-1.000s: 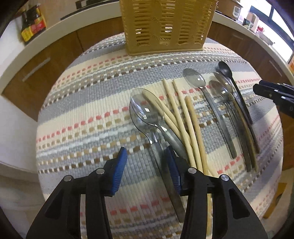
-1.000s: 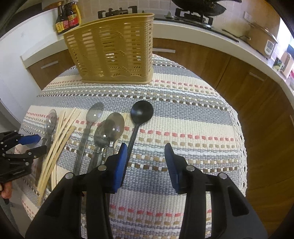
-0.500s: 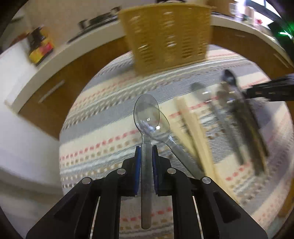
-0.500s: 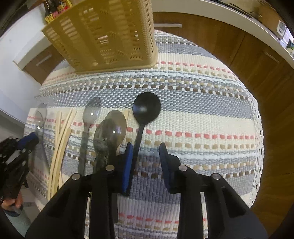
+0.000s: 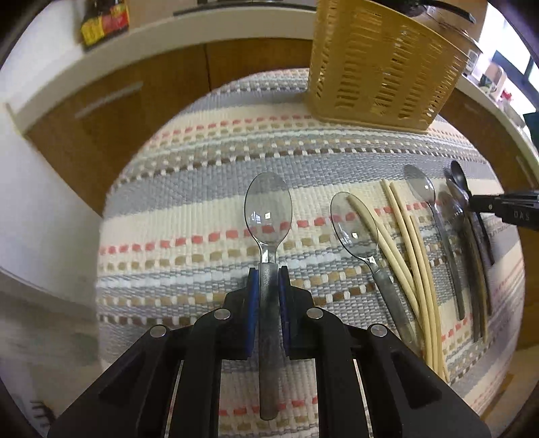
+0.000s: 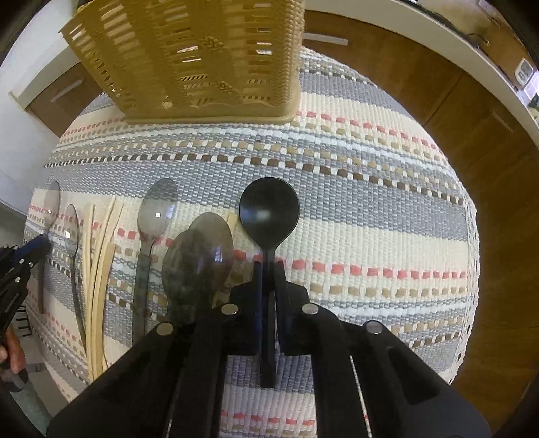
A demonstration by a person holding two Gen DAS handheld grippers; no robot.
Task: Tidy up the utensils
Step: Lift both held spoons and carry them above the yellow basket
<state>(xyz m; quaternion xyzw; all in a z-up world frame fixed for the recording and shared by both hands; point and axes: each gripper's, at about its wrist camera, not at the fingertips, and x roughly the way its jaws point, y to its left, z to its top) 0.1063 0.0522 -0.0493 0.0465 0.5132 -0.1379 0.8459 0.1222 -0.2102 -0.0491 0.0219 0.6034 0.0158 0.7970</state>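
I count six spoons: two clear spoons (image 5: 268, 215) at left, one smoky spoon (image 6: 155, 215), two dark translucent spoons (image 6: 202, 259) overlapping, and one black spoon (image 6: 269, 209) at right. Cream chopsticks (image 5: 409, 249) number about four. One yellow basket (image 5: 380, 64) stands far.

the basket (image 6: 202, 57) top is cut off by the frame edge, and the bottles (image 5: 104, 22) are blurred.
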